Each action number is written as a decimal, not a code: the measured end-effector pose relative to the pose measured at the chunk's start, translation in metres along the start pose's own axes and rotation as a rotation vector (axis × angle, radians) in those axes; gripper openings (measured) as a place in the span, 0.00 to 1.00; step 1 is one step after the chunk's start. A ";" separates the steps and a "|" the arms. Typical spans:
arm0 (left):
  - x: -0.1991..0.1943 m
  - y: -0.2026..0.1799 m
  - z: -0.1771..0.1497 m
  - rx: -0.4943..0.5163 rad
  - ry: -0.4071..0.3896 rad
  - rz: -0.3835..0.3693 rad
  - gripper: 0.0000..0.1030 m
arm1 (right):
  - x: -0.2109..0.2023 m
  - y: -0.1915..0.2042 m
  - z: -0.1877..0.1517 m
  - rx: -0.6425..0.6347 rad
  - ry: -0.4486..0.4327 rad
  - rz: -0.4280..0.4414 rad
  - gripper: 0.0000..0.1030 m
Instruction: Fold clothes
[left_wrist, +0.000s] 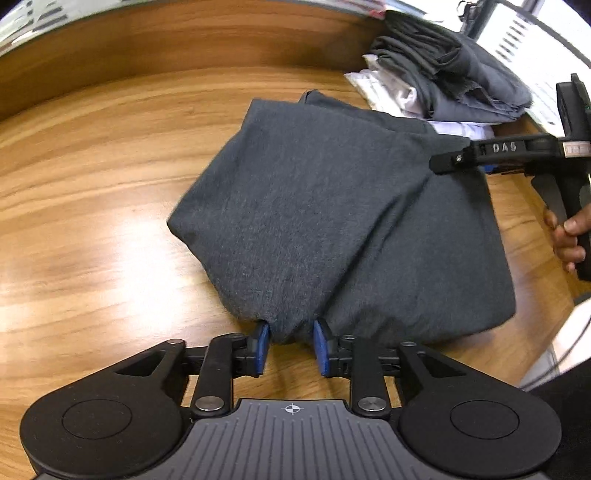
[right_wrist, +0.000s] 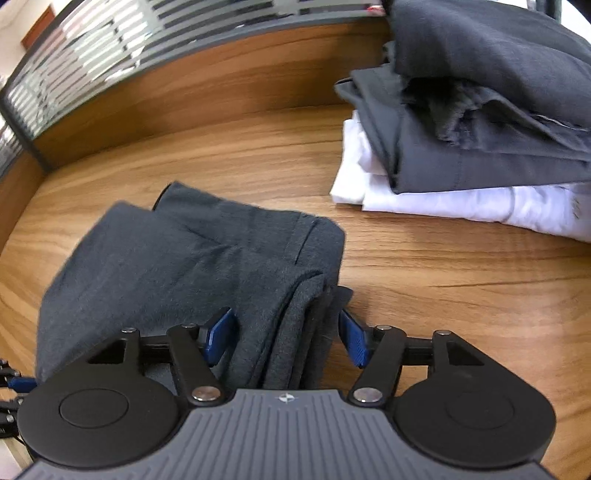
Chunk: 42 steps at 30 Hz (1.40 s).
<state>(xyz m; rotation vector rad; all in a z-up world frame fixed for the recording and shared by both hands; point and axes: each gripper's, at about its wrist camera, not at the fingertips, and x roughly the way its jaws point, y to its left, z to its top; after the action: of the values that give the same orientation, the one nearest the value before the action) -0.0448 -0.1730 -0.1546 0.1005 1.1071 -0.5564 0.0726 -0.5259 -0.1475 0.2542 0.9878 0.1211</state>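
cloth: my folded dark grey soft shirt (left_wrist: 325, 206) lay flat on the brown wood table (left_wrist: 92, 206), its long side across both tools | left gripper (left_wrist: 291, 345): part open, near edge between loose pads | right gripper (right_wrist: 288, 338): wide open, thick folded edge between, not squeezed | pile of folded clothes (right_wrist: 461, 140): far side, near my right.

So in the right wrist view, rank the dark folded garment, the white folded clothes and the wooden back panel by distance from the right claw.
1. Dark folded garment: between the right claw's fingers.
2. White folded clothes: upper right, under the grey pile.
3. Wooden back panel: along the table's far edge.
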 end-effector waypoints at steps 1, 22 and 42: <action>-0.003 0.003 0.001 0.011 0.001 -0.006 0.36 | -0.007 0.000 -0.001 0.021 -0.006 -0.004 0.68; -0.013 0.026 0.029 0.429 0.000 -0.099 0.51 | -0.076 0.056 -0.141 0.295 -0.007 -0.097 0.13; 0.078 0.016 0.166 0.412 0.072 -0.282 0.85 | -0.091 0.045 -0.207 0.745 -0.170 -0.170 0.67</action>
<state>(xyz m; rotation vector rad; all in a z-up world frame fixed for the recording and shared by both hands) 0.1237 -0.2463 -0.1498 0.3271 1.0705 -1.0373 -0.1501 -0.4693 -0.1701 0.8438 0.8472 -0.4287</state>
